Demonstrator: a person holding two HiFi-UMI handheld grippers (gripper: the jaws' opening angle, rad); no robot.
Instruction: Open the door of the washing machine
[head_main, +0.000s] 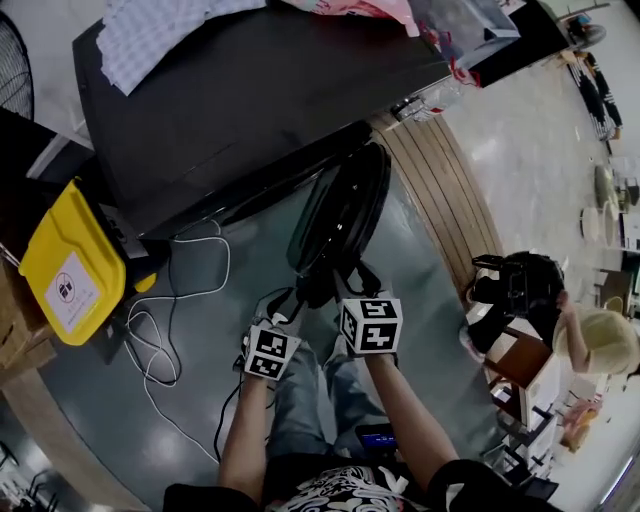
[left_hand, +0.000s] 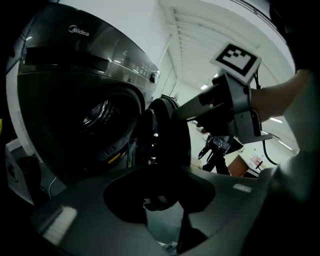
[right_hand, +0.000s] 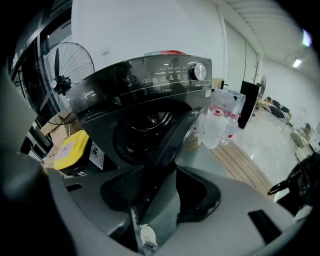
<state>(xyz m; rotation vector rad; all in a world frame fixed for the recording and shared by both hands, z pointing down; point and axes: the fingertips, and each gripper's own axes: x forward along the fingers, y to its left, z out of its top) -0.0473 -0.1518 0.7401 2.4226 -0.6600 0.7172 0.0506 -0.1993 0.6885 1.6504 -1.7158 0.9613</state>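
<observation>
Right tongs sit open around the door's edge, left tongs open and empty beside it. Door may slip out and swing shut.

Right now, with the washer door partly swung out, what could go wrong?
The edge of the door sits between the open right tongs ungripped, so it may slip out. Swinging wider, the door might knock the water bottles beside the machine. The loose cables on the floor could catch a foot.

The washing machine reads "Midea" (upper left of its front).
</observation>
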